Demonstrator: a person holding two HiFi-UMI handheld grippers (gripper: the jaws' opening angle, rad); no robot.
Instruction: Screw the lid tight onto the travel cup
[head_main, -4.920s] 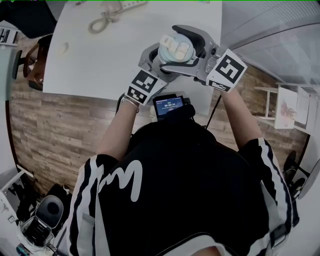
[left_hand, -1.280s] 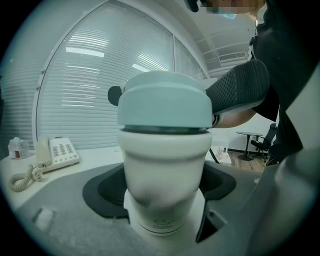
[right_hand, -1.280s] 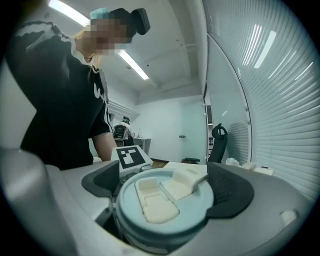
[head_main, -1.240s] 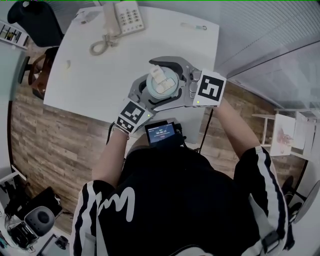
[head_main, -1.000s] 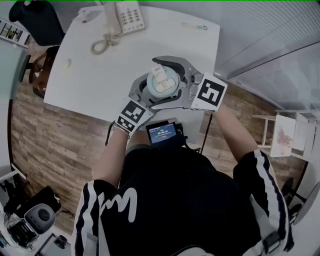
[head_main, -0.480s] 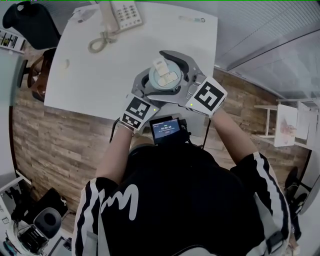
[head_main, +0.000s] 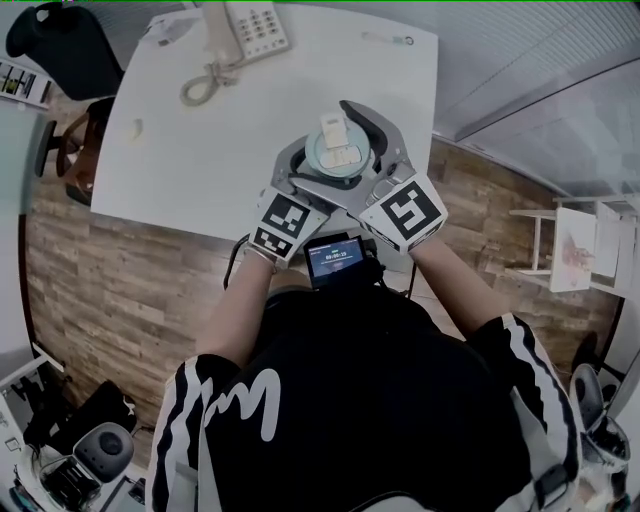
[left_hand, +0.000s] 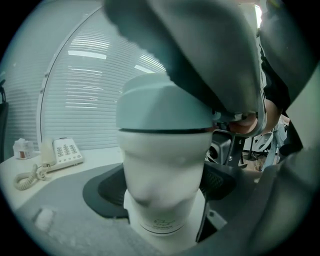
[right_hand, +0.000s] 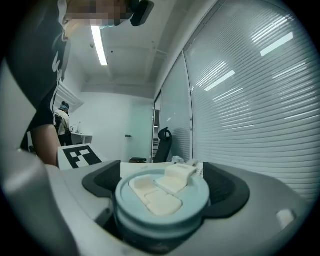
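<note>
A white travel cup stands upright on the white table, capped by a pale blue lid with cream flip tabs. My left gripper is shut on the cup's body, its dark pads pressed against both sides below the lid. From above, my right gripper is shut on the lid, one jaw on each side of its rim. In the head view both grippers meet around the cup near the table's front edge, the left gripper low, the right gripper on top.
A white desk phone with a coiled cord lies at the table's far side, also visible as the phone in the left gripper view. A dark office chair stands far left. Window blinds and a glass wall run along the right.
My right gripper has turned on the lid: its marker cube swung from the right side toward me, and the lid's cream tab rotated with it. The left gripper and the cup stayed put.
</note>
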